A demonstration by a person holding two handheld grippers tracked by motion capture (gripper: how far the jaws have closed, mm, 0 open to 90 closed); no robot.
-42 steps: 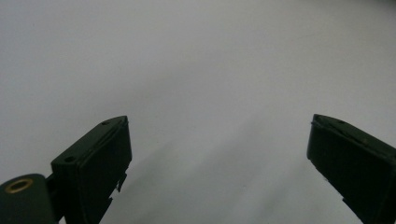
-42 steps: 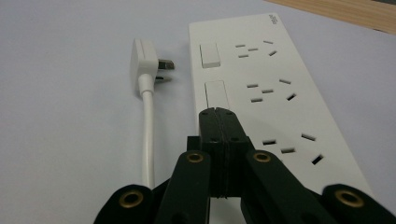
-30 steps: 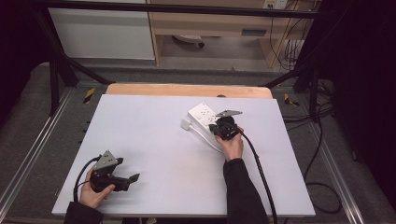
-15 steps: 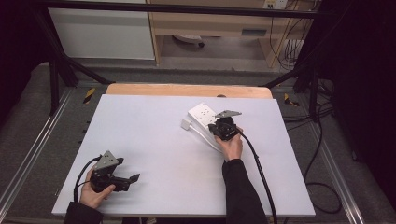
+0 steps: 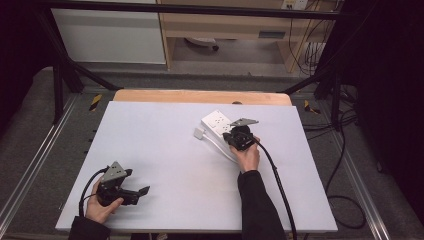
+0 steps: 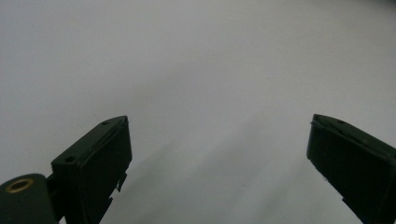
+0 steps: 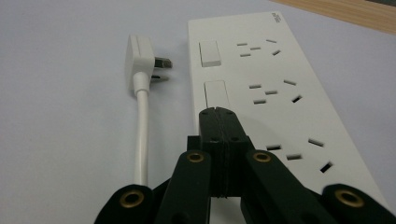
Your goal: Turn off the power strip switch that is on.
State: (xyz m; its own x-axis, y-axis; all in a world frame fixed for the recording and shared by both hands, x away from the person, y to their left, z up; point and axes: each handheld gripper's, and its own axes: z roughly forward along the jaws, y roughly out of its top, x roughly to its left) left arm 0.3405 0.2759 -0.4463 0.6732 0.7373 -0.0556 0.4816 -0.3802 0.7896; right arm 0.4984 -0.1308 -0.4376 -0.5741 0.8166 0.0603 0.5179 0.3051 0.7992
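A white power strip (image 7: 280,88) with several socket sets and rocker switches lies flat on the white table (image 5: 165,150), at the back right of centre in the high view (image 5: 216,120). Its white plug (image 7: 140,53) lies unplugged just left of it, prongs toward the strip, and the white cable (image 7: 141,135) runs back toward me. My right gripper (image 7: 218,114) is shut with nothing in it. Its tips sit at the near end of the second switch (image 7: 216,93); whether they touch it I cannot tell. My left gripper (image 6: 219,140) is open above bare tabletop at the front left (image 5: 142,192).
A wooden strip (image 5: 200,96) borders the table's far edge. Metal rails (image 5: 30,170) run along both sides, and black cables (image 5: 345,150) lie on the floor to the right. Each gripper's own black cable trails back toward the front edge.
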